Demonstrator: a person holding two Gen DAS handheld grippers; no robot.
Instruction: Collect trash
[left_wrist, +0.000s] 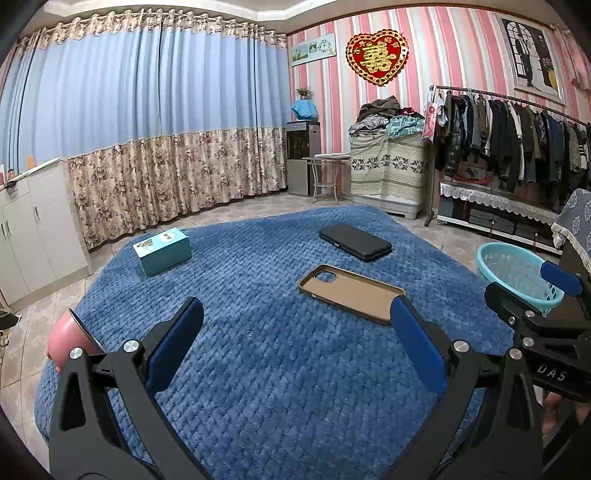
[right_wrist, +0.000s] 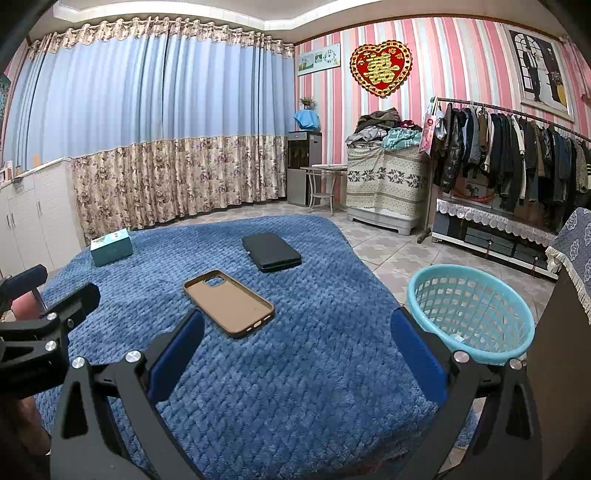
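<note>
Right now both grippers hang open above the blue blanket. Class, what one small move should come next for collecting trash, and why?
Probably ease the right gripper forward and down toward the tan phone case. Its jaws stand open and empty, the case lies flat and nearest to it, and the turquoise basket sits just to the right. The left gripper is open and empty too.

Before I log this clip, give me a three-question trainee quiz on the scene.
1. True or false: the left hand-held gripper holds the tan case.
2. Which lies nearest the curtain? A) black case B) teal box C) tan case
3. Fill in: the basket stands on the ____, beside the blue blanket.

Key: 1 false, since both it and the right hand-held gripper are open and empty; 2 B; 3 floor.
</note>
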